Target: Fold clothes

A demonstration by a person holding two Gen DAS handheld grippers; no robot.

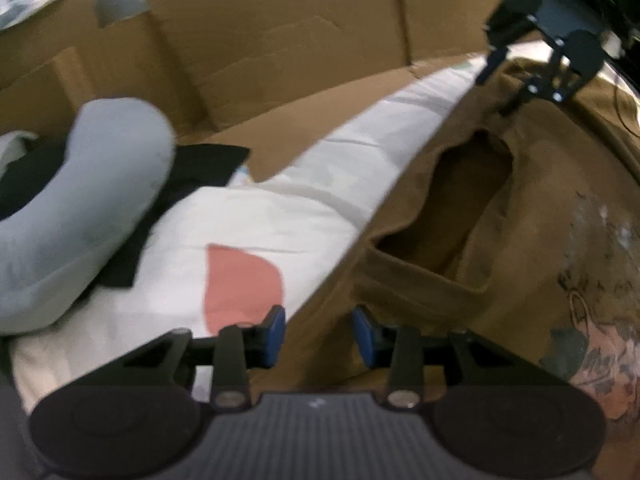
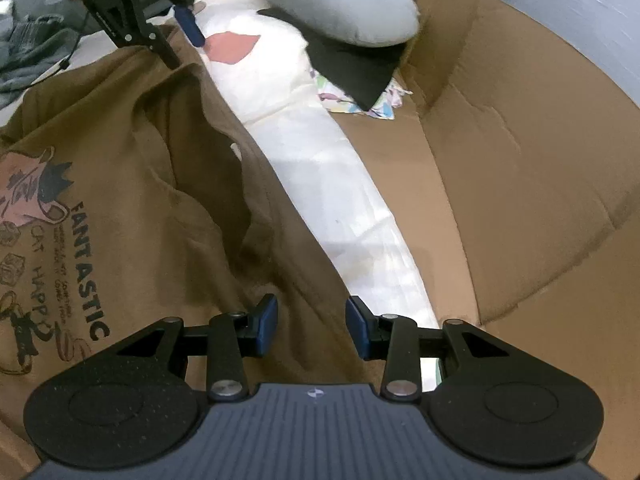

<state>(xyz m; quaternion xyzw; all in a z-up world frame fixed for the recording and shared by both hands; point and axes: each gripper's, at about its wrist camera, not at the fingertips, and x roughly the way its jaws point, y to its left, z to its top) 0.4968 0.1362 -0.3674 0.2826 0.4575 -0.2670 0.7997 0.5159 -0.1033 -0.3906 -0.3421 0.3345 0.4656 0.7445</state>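
A brown T-shirt (image 1: 440, 240) (image 2: 160, 160) with a cartoon print and the word FANTASTIC lies rumpled on white bedding (image 1: 280, 208) (image 2: 340, 184). My left gripper (image 1: 319, 334) hangs over the shirt's edge beside the bedding, its blue pads apart with brown cloth showing below the gap. In the right wrist view the left gripper (image 2: 186, 54) stands at the shirt's far end. My right gripper (image 2: 312, 330) is over the same edge at the other end, pads apart, cloth beneath them. The left wrist view shows the right gripper (image 1: 498, 92) small at the top right, fingers down at the shirt.
A grey neck pillow (image 1: 80, 208) (image 2: 340, 4) rests on a black cloth (image 1: 192, 172) (image 2: 352, 64). Flattened cardboard (image 1: 280, 40) (image 2: 520, 160) runs along the bedding's far side. The bedding bears a pink patch (image 1: 240, 284). Grey-blue clothes (image 2: 28, 48) are heaped beyond the shirt.
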